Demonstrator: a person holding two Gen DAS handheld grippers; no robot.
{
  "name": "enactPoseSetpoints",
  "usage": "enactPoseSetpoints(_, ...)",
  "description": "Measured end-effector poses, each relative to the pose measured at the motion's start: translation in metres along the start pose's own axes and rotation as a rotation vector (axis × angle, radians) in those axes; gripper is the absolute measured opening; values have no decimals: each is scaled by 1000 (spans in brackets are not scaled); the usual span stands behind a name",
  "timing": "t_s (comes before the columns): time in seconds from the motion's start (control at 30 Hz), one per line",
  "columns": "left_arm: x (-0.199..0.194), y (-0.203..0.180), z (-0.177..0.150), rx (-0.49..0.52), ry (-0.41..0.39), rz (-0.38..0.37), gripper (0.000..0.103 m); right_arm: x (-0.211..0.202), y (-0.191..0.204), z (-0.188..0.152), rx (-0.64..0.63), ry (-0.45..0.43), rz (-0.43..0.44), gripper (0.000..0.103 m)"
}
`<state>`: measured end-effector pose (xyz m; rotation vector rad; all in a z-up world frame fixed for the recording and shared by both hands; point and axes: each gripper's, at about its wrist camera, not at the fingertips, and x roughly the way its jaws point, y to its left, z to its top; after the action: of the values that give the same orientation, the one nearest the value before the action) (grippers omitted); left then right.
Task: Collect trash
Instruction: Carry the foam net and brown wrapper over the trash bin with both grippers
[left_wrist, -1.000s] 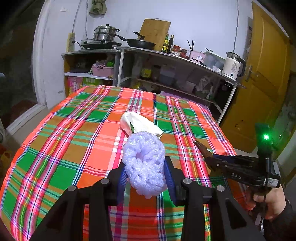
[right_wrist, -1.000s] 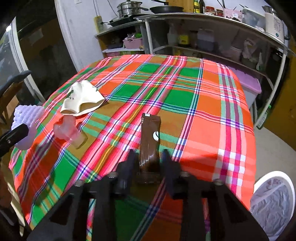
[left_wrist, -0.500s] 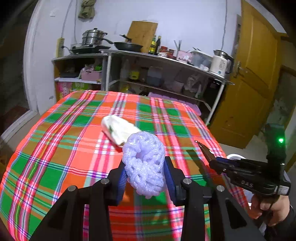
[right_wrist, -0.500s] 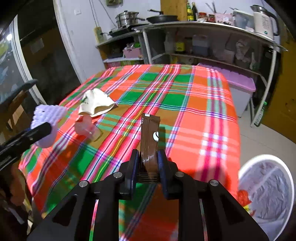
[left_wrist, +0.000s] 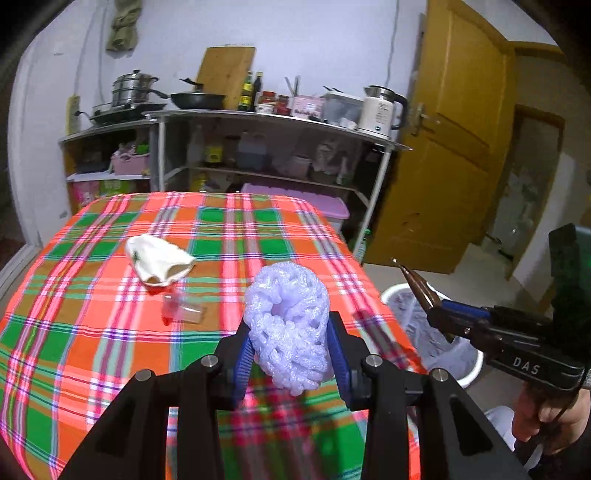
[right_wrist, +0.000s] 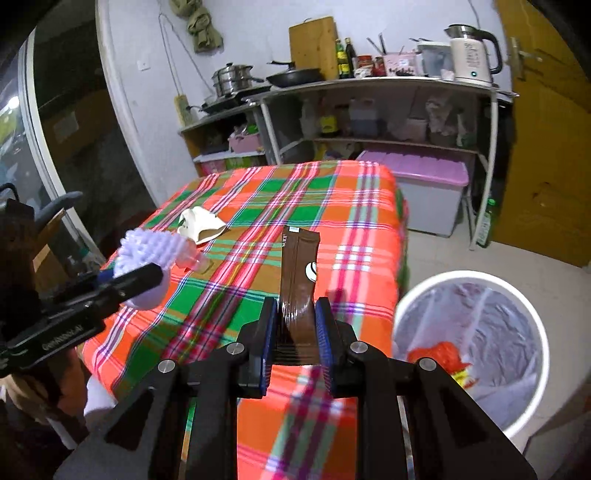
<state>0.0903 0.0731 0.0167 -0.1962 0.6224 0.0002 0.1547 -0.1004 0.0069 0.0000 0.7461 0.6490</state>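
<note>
Foam net (left_wrist: 290, 328) is clamped by left gripper (left_wrist: 291, 354), brown sachet (right_wrist: 298, 273) by right gripper (right_wrist: 294, 332); both lifted clear for bin (right_wrist: 469, 350), right of table.

Both feeds show me a dim room under cool indoor light; I cannot see the lamp itself. The wall (left_wrist: 332, 44) reads bluish-violet. The plaid cloth (left_wrist: 92, 332) looks oversaturated, its reds near glowing. On the left wrist feed the cloth's near edge smears with blur, and on the right wrist feed it smears too (right_wrist: 295, 424). A soft shadow lies on the cloth just ahead of the right gripper (right_wrist: 295, 314). Fisheye bends the door (left_wrist: 461, 147) and darkens every corner. The window (right_wrist: 22, 147) at left is black.
</note>
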Motion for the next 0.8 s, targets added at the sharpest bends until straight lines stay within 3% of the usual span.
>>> enactPoseSetpoints(0.8,18,-88,-7,118,47,-131,38,-63,-59,-29,117,-66,-127,22)
